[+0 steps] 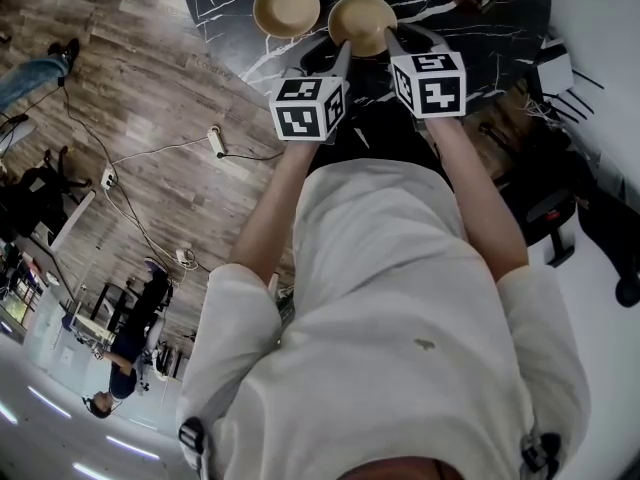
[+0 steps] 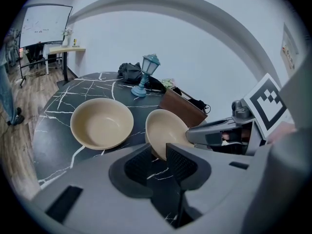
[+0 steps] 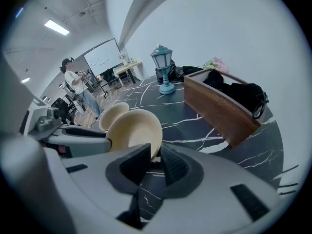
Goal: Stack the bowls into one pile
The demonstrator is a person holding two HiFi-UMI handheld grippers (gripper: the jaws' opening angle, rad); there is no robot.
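Near bowl (image 2: 163, 126) tilted, right at both jaw sets. Rim gripped from opposite sides: left gripper (image 2: 158, 146) clamped on left edge, right gripper (image 3: 155, 146) pinching right edge. Far bowl (image 2: 101, 123) upright on table (image 2: 58, 116), beyond and left of left jaws, near but apart. Likely next: lift, carry leftward, lower in. Left hand nearer target.

Looks from the head steeply down, past the torso (image 1: 400, 298), onto the far black marble table (image 1: 480, 28). Sits low and close behind each pair of jaws, facing across the tabletop toward the blue lamp (image 2: 146, 74). Shares the tilted bowl (image 3: 134, 130) throughout.
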